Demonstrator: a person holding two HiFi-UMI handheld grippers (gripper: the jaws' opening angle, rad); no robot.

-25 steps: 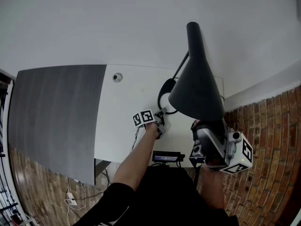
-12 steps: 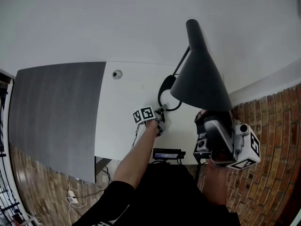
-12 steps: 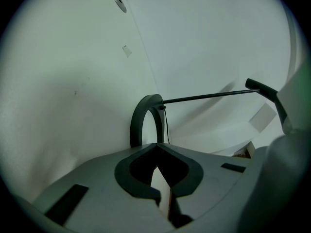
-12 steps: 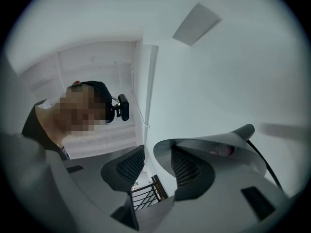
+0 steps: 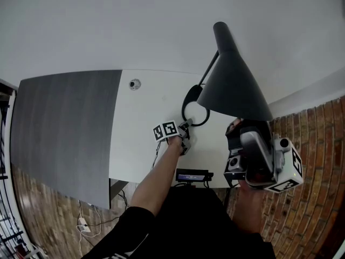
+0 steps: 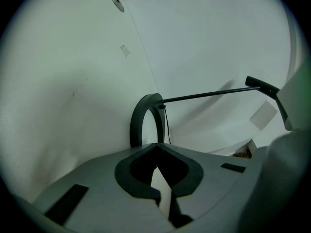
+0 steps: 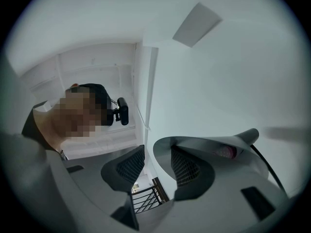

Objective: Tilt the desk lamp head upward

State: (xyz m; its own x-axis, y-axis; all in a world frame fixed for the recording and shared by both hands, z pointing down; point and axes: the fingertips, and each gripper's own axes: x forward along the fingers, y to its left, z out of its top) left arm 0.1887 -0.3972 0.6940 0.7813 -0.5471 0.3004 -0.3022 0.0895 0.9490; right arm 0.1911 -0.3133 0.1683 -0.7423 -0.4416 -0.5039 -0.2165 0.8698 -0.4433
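A black desk lamp stands on the white desk (image 5: 140, 139). Its cone head (image 5: 232, 90) hangs from a thin arm (image 5: 207, 73) over a ring base (image 5: 184, 108). My left gripper (image 5: 185, 127) rests shut at the ring's near edge. In the left gripper view the ring base (image 6: 141, 120) and arm (image 6: 209, 94) rise just past my left gripper (image 6: 156, 149). My right gripper (image 5: 245, 129) sits under the cone's wide rim. In the right gripper view my right gripper (image 7: 150, 159) has its jaws apart, with the lamp head (image 7: 209, 147) rim in the gap by the right pad.
A dark grey panel (image 5: 64, 128) joins the desk on the left. A round cable grommet (image 5: 134, 84) sits near the desk's far edge. A small device with a display (image 5: 192, 177) hangs at the front edge. Brick floor (image 5: 310, 161) lies to the right.
The lamp head has tipped up, its wide rim swinging right. My right gripper moved right and nearer to me with the rim. The left gripper stayed at the base.
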